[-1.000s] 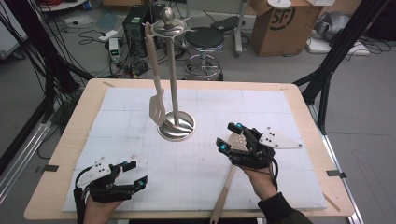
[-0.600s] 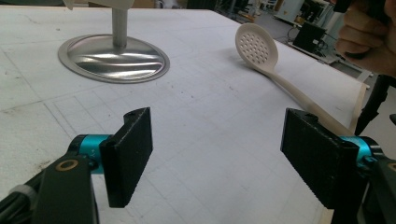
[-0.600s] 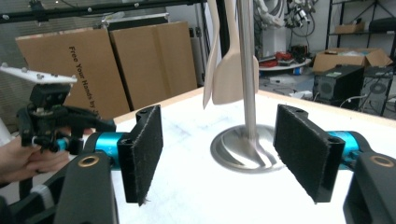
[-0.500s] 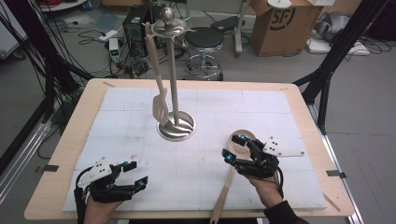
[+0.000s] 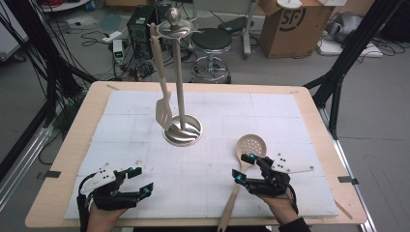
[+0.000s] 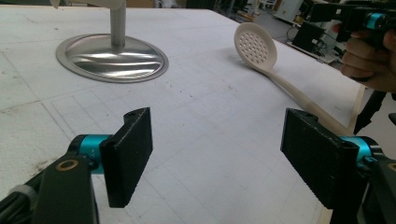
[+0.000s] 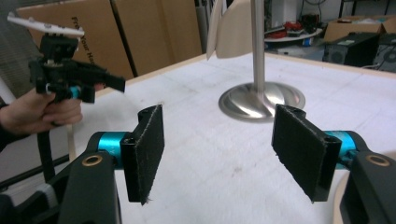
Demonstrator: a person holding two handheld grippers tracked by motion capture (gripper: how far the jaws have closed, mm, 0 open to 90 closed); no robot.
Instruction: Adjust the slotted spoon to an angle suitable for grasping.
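A beige slotted spoon (image 5: 250, 145) lies on the white mat at the right, its handle running toward the front edge. My right gripper (image 5: 243, 167) sits low over that handle just below the bowl, jaws open, one on each side. Its own view shows open pads (image 7: 148, 151) with nothing between them. My left gripper (image 5: 140, 181) rests open near the front left corner; its view shows the spoon (image 6: 256, 44) lying ahead. A metal stand (image 5: 183, 130) holds a hanging beige slotted turner (image 5: 163, 111).
The white mat (image 5: 121, 125) covers a wooden table (image 5: 77, 145). Behind the table stand a stool (image 5: 212, 41), a cardboard box (image 5: 290, 24), a computer case and loose cables. Black frame poles (image 5: 338, 77) rise at both sides.
My right gripper has come down and back toward the front edge, uncovering the spoon's bowl. The left gripper, stand and turner have stayed put.
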